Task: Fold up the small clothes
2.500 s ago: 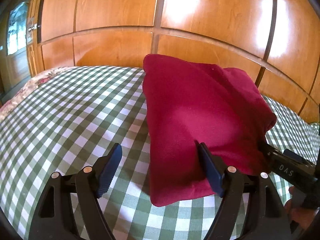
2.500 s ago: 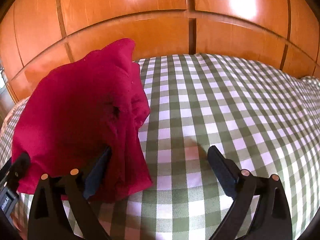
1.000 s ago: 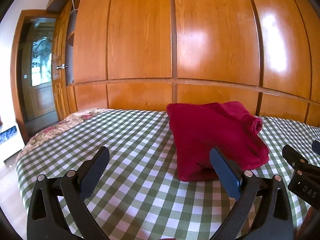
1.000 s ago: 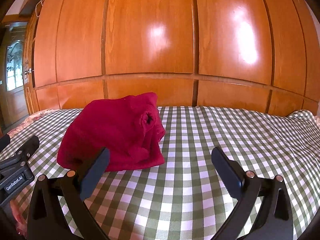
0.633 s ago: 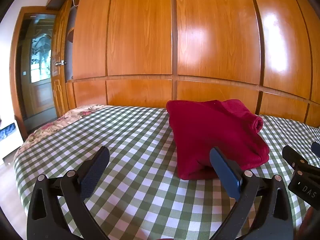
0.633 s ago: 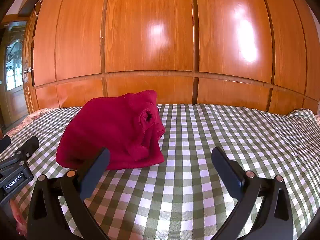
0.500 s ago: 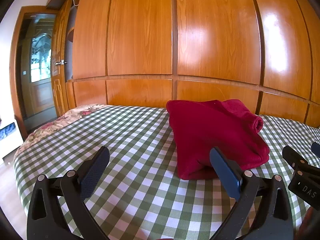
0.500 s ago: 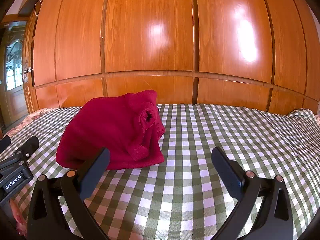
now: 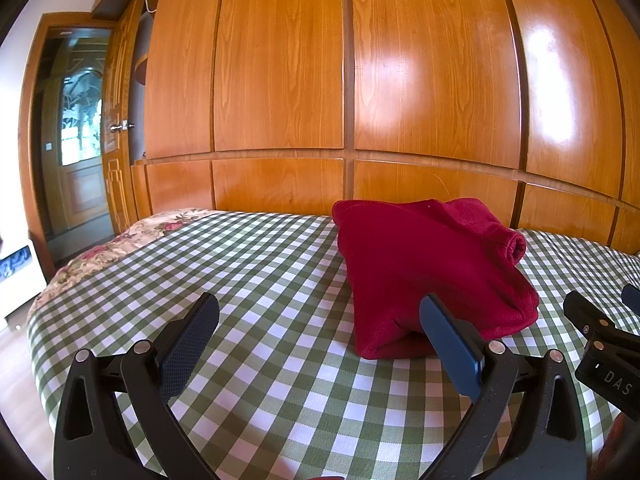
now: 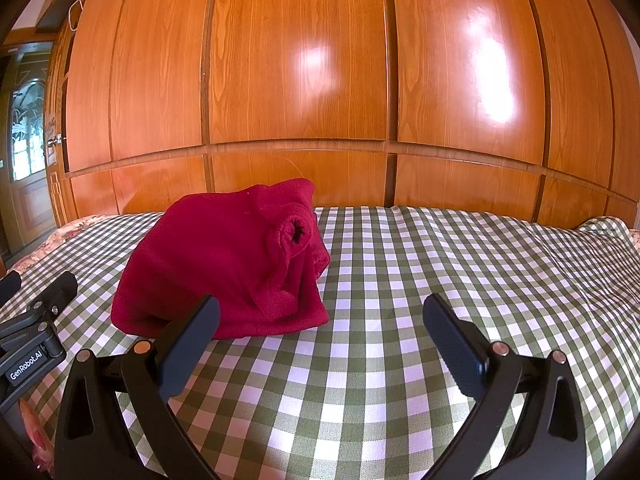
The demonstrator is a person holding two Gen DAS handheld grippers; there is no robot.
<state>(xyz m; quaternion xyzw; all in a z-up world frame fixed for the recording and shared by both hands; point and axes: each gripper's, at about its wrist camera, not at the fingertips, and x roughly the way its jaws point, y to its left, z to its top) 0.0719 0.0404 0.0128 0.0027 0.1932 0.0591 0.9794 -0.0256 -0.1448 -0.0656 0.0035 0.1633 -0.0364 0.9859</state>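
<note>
A dark red fleece garment [image 9: 428,268] lies folded in a thick bundle on the green-and-white checked cloth [image 9: 260,280], a rolled cuff showing at its right end. In the right wrist view the same garment [image 10: 228,260] sits left of centre. My left gripper [image 9: 318,320] is open, held back from the bundle, its right finger in front of the bundle's near edge. My right gripper [image 10: 320,320] is open too, to the right of the bundle, with only cloth between its fingers. Each gripper's body shows at the edge of the other's view.
A glossy wooden panelled wall [image 9: 344,80] rises just behind the bed. A floral cover [image 9: 120,240] shows at the bed's left edge, with a door [image 9: 80,140] beyond. The checked cloth [image 10: 480,272] stretches wide to the right of the garment.
Both grippers have let go of the garment, pulled back and tilted up to a level view. The bundle now rests still; in the last half second nothing has moved.
</note>
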